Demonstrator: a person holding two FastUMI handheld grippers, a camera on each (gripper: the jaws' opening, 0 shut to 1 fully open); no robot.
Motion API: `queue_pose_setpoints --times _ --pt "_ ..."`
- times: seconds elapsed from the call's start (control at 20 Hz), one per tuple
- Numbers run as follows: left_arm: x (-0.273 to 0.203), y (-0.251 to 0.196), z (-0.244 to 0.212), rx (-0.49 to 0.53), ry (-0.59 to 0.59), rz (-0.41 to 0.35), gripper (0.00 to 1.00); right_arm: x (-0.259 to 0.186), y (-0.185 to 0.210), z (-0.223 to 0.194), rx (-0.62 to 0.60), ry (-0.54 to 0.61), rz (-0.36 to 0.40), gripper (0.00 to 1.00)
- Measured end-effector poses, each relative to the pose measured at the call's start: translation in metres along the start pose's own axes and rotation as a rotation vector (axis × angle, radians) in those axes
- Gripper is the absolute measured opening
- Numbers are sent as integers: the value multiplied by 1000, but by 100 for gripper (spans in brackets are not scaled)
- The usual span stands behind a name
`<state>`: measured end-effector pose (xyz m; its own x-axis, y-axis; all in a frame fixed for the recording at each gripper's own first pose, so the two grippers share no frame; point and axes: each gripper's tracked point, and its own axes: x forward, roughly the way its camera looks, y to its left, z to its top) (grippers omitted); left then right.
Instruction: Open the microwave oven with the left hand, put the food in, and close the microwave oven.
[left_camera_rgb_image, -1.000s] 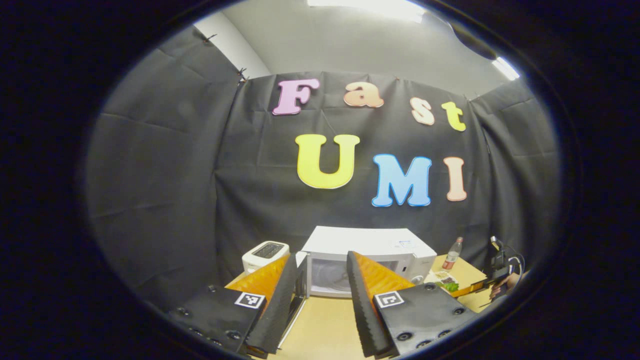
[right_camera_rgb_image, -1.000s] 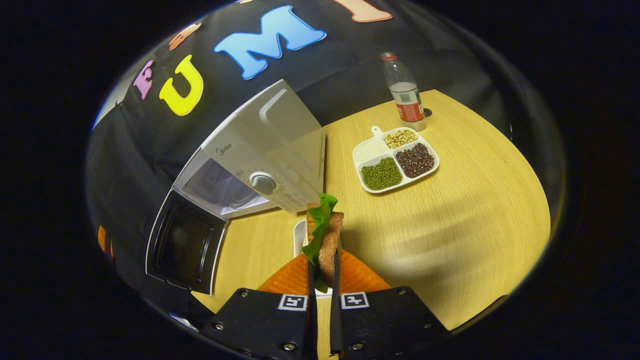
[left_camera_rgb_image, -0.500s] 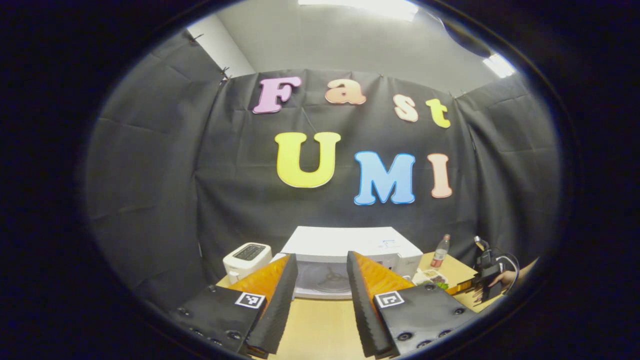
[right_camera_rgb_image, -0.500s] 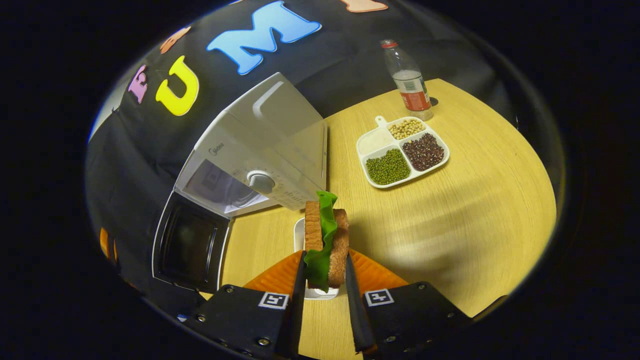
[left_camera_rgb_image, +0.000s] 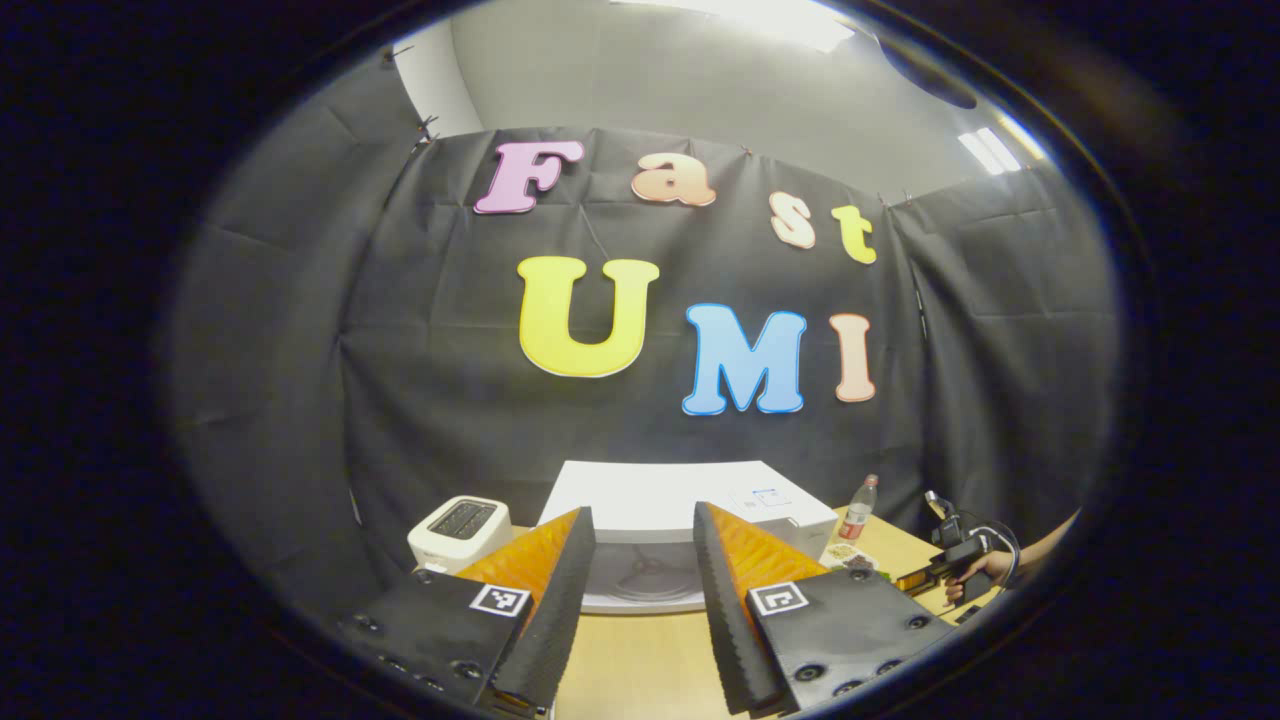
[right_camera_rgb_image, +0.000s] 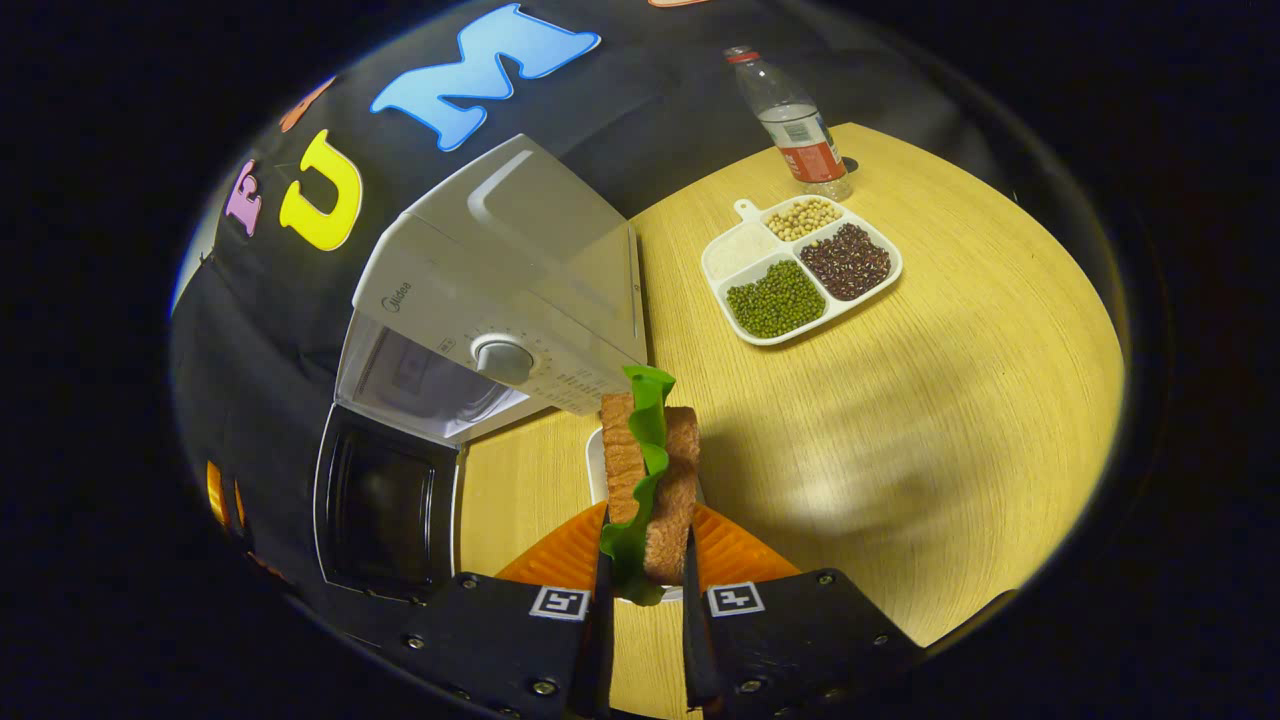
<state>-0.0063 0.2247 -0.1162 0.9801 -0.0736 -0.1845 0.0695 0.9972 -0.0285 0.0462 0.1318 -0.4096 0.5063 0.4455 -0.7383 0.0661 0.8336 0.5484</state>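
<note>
The white microwave (right_camera_rgb_image: 500, 290) stands on the wooden table (right_camera_rgb_image: 900, 420) with its dark-windowed door (right_camera_rgb_image: 385, 510) swung wide open to the left. My right gripper (right_camera_rgb_image: 645, 540) is shut on a sandwich (right_camera_rgb_image: 655, 470) of brown bread and green lettuce, held on edge over a small white plate (right_camera_rgb_image: 594, 465), just in front of the microwave's dial panel. My left gripper (left_camera_rgb_image: 640, 520) is open and holds nothing, set back from the microwave (left_camera_rgb_image: 660, 495), whose cavity shows between the fingers. The right gripper (left_camera_rgb_image: 945, 572) and a hand also appear far right in the left gripper view.
A white divided tray (right_camera_rgb_image: 740, 265) with green, dark and pale beans lies right of the microwave. A plastic bottle (right_camera_rgb_image: 795, 130) stands behind it. A white toaster (left_camera_rgb_image: 455, 525) sits left of the microwave. Bare tabletop spreads to the right of the sandwich.
The left gripper has drawn back and turned from the open door, which has left its view. The right gripper has shifted with the sandwich nearer the microwave front, the sandwich turning slightly.
</note>
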Motion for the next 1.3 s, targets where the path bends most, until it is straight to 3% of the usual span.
queue_pose_setpoints --times 0.15,0.25,0.5,0.75,1.0,1.3 --pt "8 5 2 -2 -6 -24 65 -10 7 5 -14 -39 -24 29" --pt "9 9 6 -1 -12 -34 66 -20 23 11 20 -85 0 28" --pt "8 27 14 13 -26 -46 65 -36 110 -1 115 -131 183 28" --pt "-1 56 21 30 -38 -42 65 -11 202 -13 235 -155 330 28" --pt "-19 87 18 38 -23 -45 65 41 260 -12 309 -185 356 28" --pt "-35 129 22 38 -24 -12 65 90 282 3 400 -253 317 29"
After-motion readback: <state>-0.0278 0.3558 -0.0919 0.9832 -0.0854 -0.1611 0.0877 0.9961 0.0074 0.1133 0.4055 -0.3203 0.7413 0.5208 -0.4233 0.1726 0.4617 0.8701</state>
